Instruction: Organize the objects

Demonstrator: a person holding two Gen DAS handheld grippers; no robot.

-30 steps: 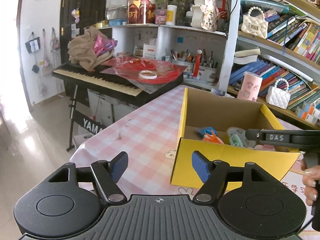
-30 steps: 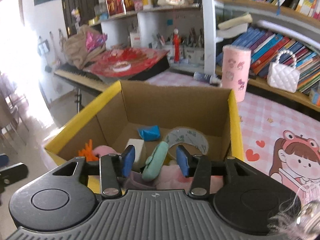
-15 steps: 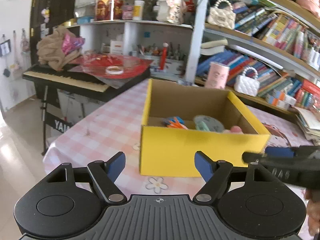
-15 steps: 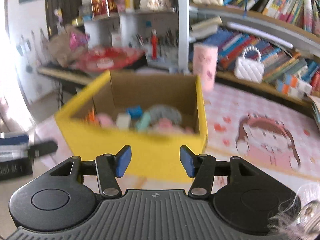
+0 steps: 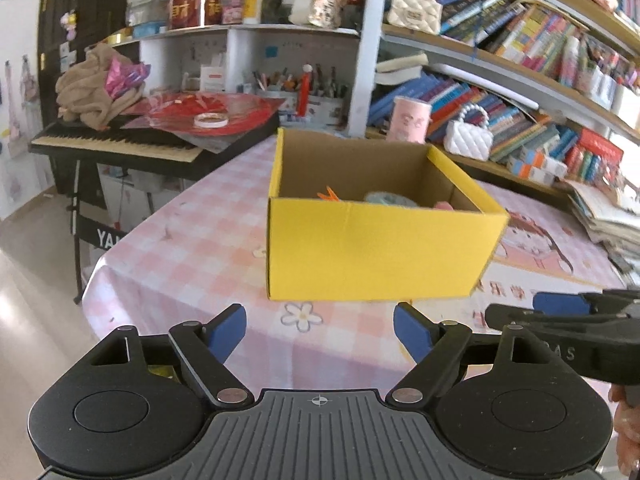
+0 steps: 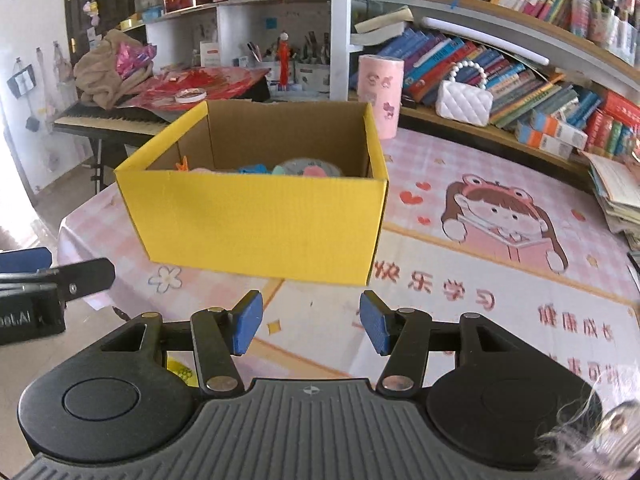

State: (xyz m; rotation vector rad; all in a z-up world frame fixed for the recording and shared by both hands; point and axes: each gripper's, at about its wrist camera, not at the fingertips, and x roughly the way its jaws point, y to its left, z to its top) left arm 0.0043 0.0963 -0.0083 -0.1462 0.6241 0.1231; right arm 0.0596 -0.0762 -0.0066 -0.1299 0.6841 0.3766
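Note:
A yellow cardboard box [image 5: 376, 256] stands on the pink checked tablecloth [image 5: 192, 256]; it also shows in the right wrist view [image 6: 260, 228]. Inside it lie an orange clip [image 5: 329, 195], a tape roll [image 6: 308, 168], a blue item [image 6: 253, 169] and pink items, mostly hidden by the front wall. My left gripper [image 5: 320, 330] is open and empty, in front of the box. My right gripper [image 6: 308, 326] is open and empty, also in front of the box, and shows at the right of the left wrist view [image 5: 568, 312].
A keyboard piano [image 5: 120, 144] with red wrapping and cloth stands beyond the table's left edge. Bookshelves [image 6: 520, 72], a pink cylinder [image 6: 379, 96] and a white handbag [image 6: 464, 102] stand behind the box. A stack of books [image 6: 616, 200] lies at the right.
Both grippers have drawn back from the box toward the table's near edge. My right gripper was over the box beside a green item a second ago; it is now outside and empty.

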